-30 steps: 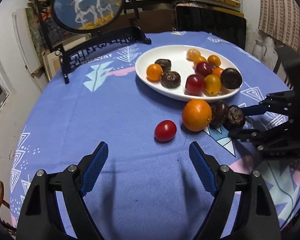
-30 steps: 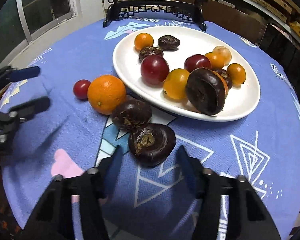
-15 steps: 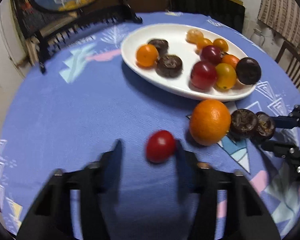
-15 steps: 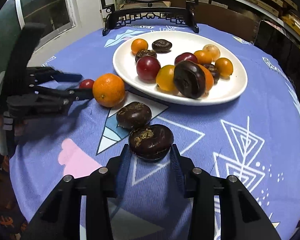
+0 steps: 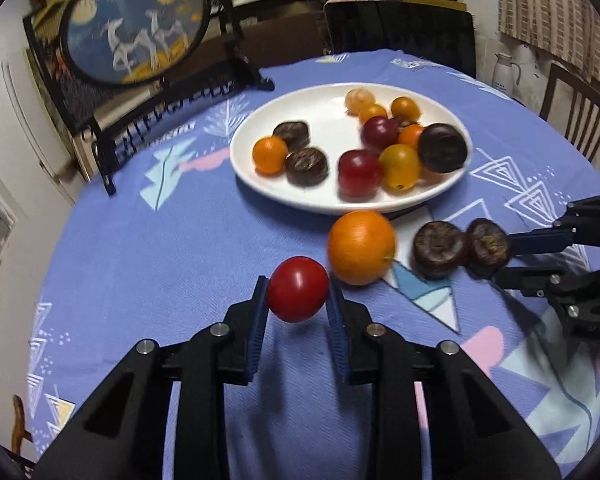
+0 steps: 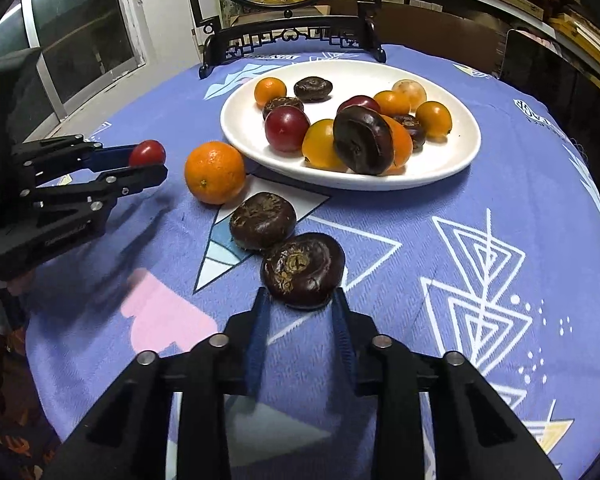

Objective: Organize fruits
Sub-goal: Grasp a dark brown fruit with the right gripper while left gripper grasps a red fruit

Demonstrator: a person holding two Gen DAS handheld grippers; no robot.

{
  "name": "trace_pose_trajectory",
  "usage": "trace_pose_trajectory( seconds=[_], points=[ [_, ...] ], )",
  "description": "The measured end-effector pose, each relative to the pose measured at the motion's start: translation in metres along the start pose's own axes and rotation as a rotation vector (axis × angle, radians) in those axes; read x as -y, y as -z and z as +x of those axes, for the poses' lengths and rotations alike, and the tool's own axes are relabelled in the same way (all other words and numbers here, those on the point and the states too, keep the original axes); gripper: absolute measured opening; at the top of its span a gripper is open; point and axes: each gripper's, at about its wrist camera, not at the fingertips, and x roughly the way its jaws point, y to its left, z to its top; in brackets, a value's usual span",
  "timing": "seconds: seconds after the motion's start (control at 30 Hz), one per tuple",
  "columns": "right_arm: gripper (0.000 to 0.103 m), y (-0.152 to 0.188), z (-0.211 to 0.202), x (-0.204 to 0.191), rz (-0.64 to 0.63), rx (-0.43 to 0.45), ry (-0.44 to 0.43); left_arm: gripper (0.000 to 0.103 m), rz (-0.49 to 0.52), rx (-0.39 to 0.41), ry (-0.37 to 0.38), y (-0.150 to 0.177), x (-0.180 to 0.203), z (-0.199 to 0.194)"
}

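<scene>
Your left gripper [image 5: 297, 300] had just closed its blue pads on the red tomato [image 5: 298, 289], one pad on each flank, so the round fruit could not roll out forward. Your right gripper [image 6: 298, 300] had likewise been closing and pinched the nearer dark water chestnut [image 6: 303, 269] across its flat sides, its rounded rim sitting between the fingers; whether it was off the cloth I cannot tell. Just beyond it lay a second dark chestnut [image 6: 262, 220], touching the first, and next to that the orange [image 6: 215, 172], which sat just beside the tomato and close to the white plate [image 6: 452, 160]. You took the two outermost loose pieces, probably because each hand could reach its own without crossing. The plate already held the other small fruit, crowded toward its right half, so its bare left part looked the likeliest landing place. The blue patterned tablecloth [image 6: 500, 248] was soft, so the remaining fruit seemed unlikely to roll.
</scene>
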Motion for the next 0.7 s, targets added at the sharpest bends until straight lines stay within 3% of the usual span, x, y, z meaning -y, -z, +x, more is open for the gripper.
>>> trace_pose_trajectory(
  seconds=[0.17,0.3,0.33,0.37,0.43,0.47,0.5,0.53,0.7],
  points=[
    [0.015,0.008,-0.001,0.0,-0.008,-0.011,0.027,0.028,0.007,0.015,0.008,0.002,0.01,-0.014],
    [0.016,0.007,0.0,0.0,-0.009,-0.017,0.024,0.028,0.001,0.008,0.009,0.006,0.013,-0.018],
    [0.026,0.005,0.002,-0.002,-0.027,-0.027,0.011,0.028,-0.001,0.008,0.009,0.007,0.014,-0.019],
    [0.043,0.004,0.002,-0.003,-0.033,-0.028,0.003,0.028,-0.003,0.008,0.01,0.008,0.014,-0.02],
    [0.052,0.0,0.005,-0.004,-0.02,-0.023,0.015,0.028,-0.007,0.006,0.011,0.008,0.013,-0.021],
    [0.051,0.0,0.007,-0.007,-0.031,-0.024,0.019,0.028,-0.009,0.005,0.007,0.009,0.013,-0.021],
    [0.039,-0.001,0.008,-0.009,-0.048,-0.022,0.032,0.028,-0.01,0.005,0.007,0.009,0.013,-0.021],
    [0.035,-0.001,0.009,-0.012,-0.063,-0.013,0.054,0.028,-0.011,0.004,0.007,0.009,0.012,-0.022],
    [0.03,0.002,0.0,-0.011,-0.072,0.014,0.065,0.028,-0.014,0.007,0.003,0.009,0.009,-0.023]
  ],
)
